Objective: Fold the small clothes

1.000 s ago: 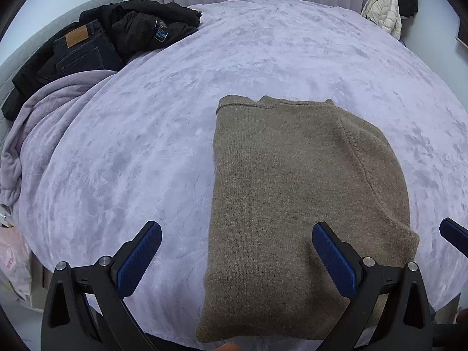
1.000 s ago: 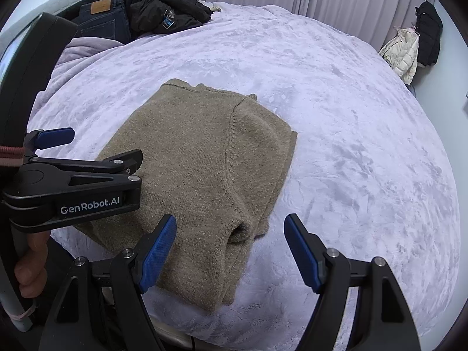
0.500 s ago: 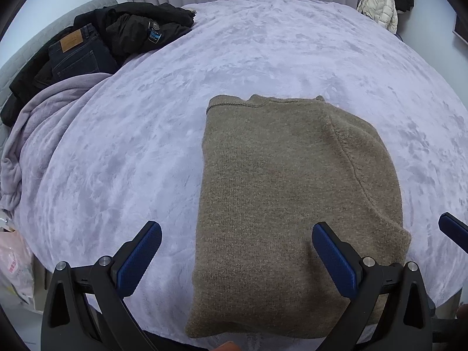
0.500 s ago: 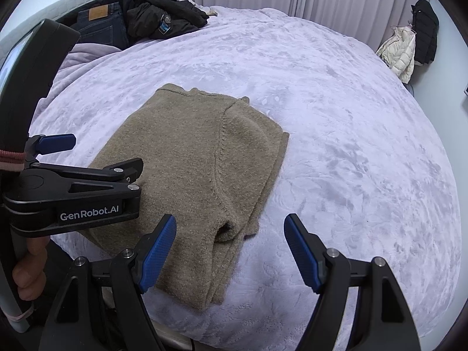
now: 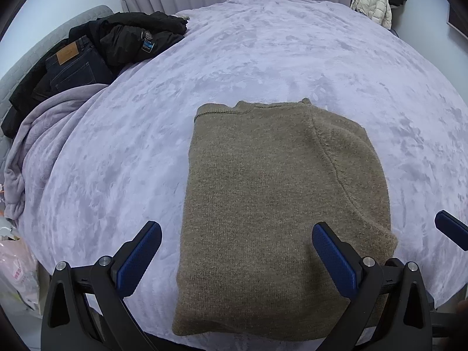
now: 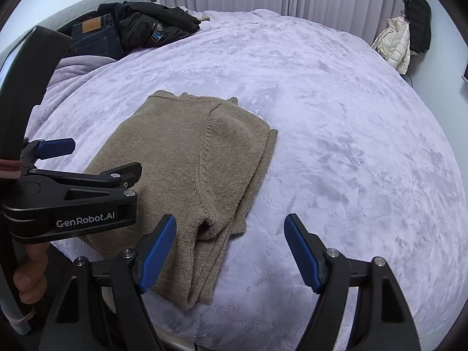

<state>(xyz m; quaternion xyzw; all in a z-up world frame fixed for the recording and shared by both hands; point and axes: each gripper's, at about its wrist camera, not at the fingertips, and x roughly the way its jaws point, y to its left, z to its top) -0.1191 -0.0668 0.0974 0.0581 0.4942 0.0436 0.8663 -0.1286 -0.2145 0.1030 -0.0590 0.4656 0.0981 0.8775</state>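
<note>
The folded brown sweater (image 5: 280, 210) lies flat on the lilac bedspread (image 5: 263, 58); the left gripper (image 5: 237, 257) and right gripper (image 6: 229, 251) hover over its near edge — both spread wide, grasping nothing.

Both grippers: black plastic frames, silver screws at the pivots, ribbed blue pads (image 5: 137, 259) on fingers. Left gripper (image 6: 55, 149) body carries white "GenRobot.AI" lettering. Bare-skinned left hand (image 6: 29, 272) on its grey handle; reddish band above.
</note>
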